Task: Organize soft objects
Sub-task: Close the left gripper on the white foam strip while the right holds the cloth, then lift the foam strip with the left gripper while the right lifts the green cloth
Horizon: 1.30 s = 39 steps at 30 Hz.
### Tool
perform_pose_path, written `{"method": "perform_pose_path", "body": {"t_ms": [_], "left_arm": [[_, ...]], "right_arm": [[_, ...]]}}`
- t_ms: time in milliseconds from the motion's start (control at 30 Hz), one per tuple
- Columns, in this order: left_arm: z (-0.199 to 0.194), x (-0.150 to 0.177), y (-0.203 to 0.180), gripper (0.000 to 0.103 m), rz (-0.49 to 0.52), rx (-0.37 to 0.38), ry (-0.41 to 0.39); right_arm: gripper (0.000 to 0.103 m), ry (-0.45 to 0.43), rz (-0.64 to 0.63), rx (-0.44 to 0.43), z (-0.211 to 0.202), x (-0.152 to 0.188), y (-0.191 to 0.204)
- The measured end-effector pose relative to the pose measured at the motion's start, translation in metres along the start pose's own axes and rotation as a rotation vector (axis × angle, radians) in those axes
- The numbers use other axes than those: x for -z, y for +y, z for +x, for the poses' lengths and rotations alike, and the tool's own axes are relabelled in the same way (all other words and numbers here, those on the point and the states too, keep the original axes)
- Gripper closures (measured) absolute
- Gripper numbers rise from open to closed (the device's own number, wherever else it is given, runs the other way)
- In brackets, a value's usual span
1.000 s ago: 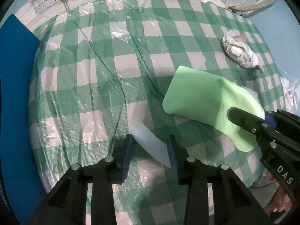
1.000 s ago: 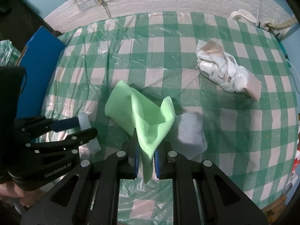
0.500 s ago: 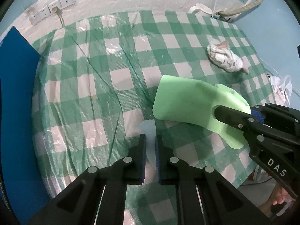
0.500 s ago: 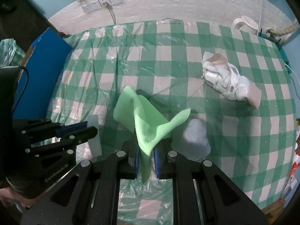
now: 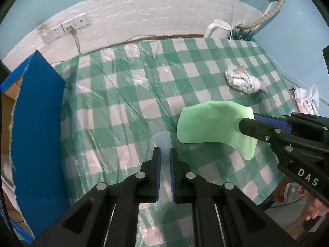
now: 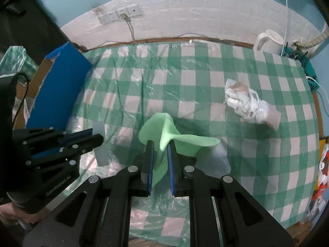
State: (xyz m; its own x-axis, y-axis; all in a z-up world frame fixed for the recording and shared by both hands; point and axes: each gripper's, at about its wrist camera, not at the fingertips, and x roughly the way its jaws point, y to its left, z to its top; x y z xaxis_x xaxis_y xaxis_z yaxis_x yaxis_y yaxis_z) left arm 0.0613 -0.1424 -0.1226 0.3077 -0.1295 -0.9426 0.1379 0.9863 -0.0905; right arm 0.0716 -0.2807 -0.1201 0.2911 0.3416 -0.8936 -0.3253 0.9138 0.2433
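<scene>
My right gripper [image 6: 160, 147] is shut on a light green cloth [image 6: 164, 135] and holds it lifted above the checkered table; the cloth also shows in the left wrist view [image 5: 211, 125], hanging from the right gripper [image 5: 241, 123]. My left gripper [image 5: 165, 151] is shut on a pale translucent white sheet [image 5: 163, 142], seen in the right wrist view [image 6: 100, 144] hanging from the left gripper [image 6: 96, 136]. A crumpled white patterned cloth [image 6: 247, 105] lies on the table at the right.
The table [image 6: 185, 65] has a green-and-white checkered cover under clear plastic. A blue box flap [image 5: 39, 127] stands at the left edge. A white kettle [image 6: 267, 41] and cables sit at the far right corner. Wall sockets [image 6: 121, 14] are behind.
My left gripper closed on the white sheet and lifted it. Both grippers rose and pulled back from the table, with the green cloth lifted higher.
</scene>
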Motion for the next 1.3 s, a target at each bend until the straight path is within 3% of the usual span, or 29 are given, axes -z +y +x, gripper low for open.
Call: {"method": "perform_pose_path", "body": {"t_ms": [533, 600, 633, 667, 1233, 1300], "left_arm": [[-0.037, -0.002, 0.018, 0.094, -0.023, -0.016, -0.084], [-0.039, -0.002, 0.02, 0.094, -0.024, -0.016, -0.09], [-0.04, -0.001, 0.02, 0.094, -0.025, -0.017, -0.092], [-0.041, -0.001, 0.021, 0.094, -0.024, -0.019, -0.094], [-0.03, 0.001, 0.031, 0.094, -0.034, -0.034, -0.071], [-0.028, 0.0, 0.031, 0.094, -0.034, -0.034, -0.067]], "right_arm": [[0.09, -0.057, -0.005, -0.012, -0.021, -0.011, 0.014], [0.07, -0.041, -0.018, 0.01, -0.016, -0.012, 0.012], [0.047, -0.036, -0.034, 0.036, -0.012, -0.012, 0.011], [0.039, -0.034, -0.047, 0.051, -0.01, -0.012, 0.011], [0.039, 0.097, -0.118, 0.11, 0.05, -0.006, 0.0], [0.052, 0.112, -0.134, 0.113, 0.055, -0.004, 0.001]]}}
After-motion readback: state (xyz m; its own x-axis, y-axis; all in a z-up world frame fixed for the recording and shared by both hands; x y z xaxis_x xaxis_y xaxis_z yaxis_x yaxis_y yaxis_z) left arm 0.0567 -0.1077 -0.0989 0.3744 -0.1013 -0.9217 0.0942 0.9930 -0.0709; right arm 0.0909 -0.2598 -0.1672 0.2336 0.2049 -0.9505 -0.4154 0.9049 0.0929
